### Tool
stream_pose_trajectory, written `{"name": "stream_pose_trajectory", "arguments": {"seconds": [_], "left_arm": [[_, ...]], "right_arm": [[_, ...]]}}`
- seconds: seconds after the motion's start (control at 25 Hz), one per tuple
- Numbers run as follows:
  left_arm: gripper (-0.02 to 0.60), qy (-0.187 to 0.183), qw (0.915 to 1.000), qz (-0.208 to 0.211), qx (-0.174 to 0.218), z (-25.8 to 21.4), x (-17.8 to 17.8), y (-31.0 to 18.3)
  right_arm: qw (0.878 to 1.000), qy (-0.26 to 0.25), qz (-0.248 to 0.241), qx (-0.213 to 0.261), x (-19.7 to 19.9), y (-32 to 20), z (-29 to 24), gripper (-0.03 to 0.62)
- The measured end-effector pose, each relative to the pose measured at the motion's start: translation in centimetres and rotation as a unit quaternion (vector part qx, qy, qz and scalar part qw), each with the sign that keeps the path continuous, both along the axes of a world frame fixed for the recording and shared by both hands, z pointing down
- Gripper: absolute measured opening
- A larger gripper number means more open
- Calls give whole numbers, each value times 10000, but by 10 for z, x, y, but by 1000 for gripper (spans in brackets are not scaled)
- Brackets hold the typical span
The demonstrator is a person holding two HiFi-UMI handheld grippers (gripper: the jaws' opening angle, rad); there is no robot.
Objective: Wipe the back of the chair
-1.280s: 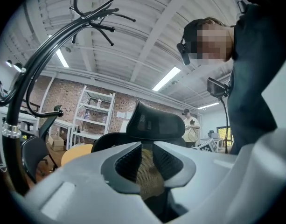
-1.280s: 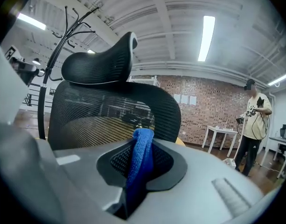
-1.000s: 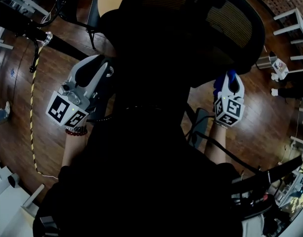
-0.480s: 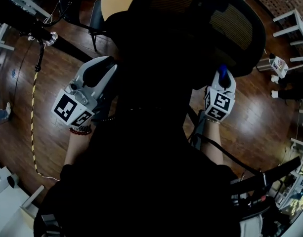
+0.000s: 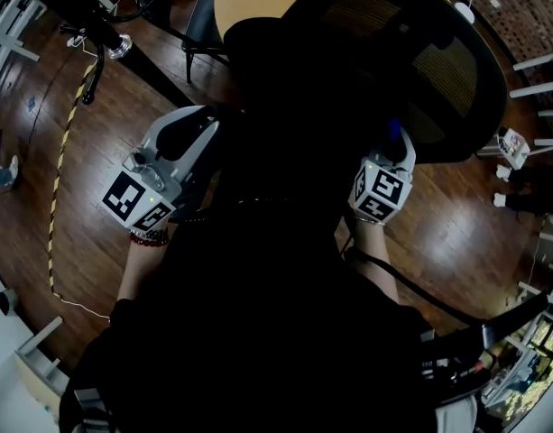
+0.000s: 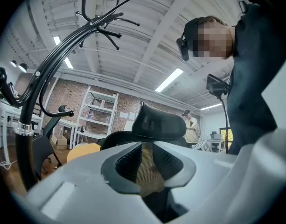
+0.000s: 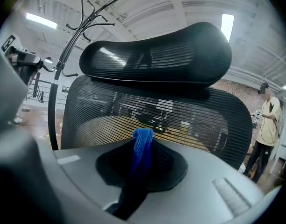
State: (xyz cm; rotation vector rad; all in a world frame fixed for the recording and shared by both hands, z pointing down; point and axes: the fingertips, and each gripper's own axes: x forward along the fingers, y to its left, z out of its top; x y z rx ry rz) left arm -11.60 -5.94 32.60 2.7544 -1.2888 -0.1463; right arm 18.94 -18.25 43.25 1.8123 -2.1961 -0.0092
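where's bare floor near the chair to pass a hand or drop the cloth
Bare wood floor opens right of the right gripper, which holds the blue cloth, under the edge of the chair back. Another bare stretch lies between the left gripper and the striped cable. Crowded: white shelving far right, clutter bottom right.

- My left gripper (image 5: 193, 132): light grey moulded plastic shell, dark ribbed recess around the jaws.
- My right gripper (image 5: 395, 142): matching grey shell.
- Left marker cube (image 5: 132, 204), right marker cube (image 5: 378, 194): white faces, black square codes.
- Dark red beaded bracelet (image 5: 142, 238), left wrist.
- Black top (image 5: 258, 332); thin black cable (image 5: 411, 282).
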Motion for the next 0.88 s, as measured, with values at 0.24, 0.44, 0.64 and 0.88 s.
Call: {"name": "stream_pose_trajectory", "arguments": {"seconds": [0.24,0.44,0.64,0.88], "left_arm": [[83,-108,9999,-18,-68,3,3,8],[83,-23,9996,-239,-156,5,-8,14],[83,-52,9988,-454,-161,3,-23,23],[83,-13,9963,-834,-190,9,-35,39]], "right_arm": [[9948,-22,-1016,15,-73,-2,1,41],[9805,452,-1915,-26,-159,-8,7,41],[9641,738,-2548,-130,-232,-7,17,40],[9462,782,-3121,-345,-304,-4,23,40]]}}
